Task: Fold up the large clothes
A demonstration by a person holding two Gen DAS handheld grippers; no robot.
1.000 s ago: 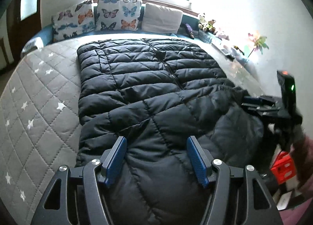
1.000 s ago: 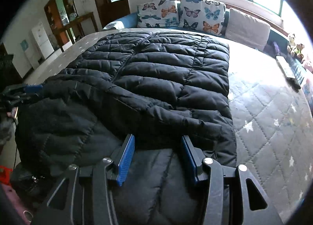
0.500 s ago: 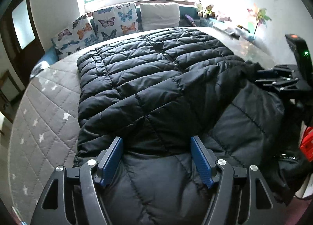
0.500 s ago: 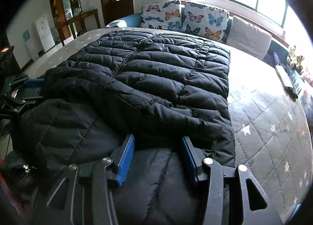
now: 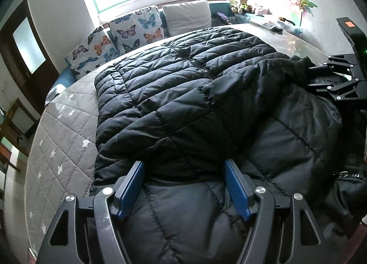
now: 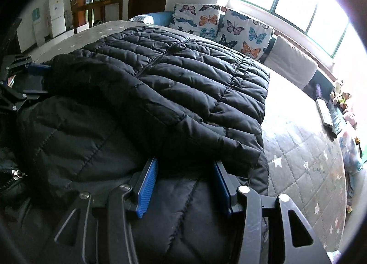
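Observation:
A black quilted puffer coat (image 5: pixel 183 94) lies zipped and lengthwise on the bed, its near end turned over so the smooth lining (image 5: pixel 298 131) faces up. My left gripper (image 5: pixel 183 186) sits at the near left of this fold. Its jaws stand wide with padded fabric bulging between the blue pads (image 5: pixel 130 186), which do not visibly pinch it. My right gripper (image 6: pixel 185 181) is at the near right corner of the coat (image 6: pixel 174 85), shut on the thick folded layer. Each view shows the other gripper at the fold's far side: the right gripper (image 5: pixel 318 76) and the left gripper (image 6: pixel 34 78).
The grey star-quilted mattress (image 5: pixel 64 140) shows bare on both sides of the coat. Butterfly pillows (image 5: pixel 137 30) and a white pillow (image 5: pixel 187 16) line the head under the window. Soft toys (image 5: pixel 240 4) and a remote (image 6: pixel 324 110) sit along the wall side. A dark door (image 5: pixel 25 46) stands far left.
The left pads have spread a little and the left gripper has rolled and sunk toward the fold. The right gripper has rolled in place, its pads the same distance apart.

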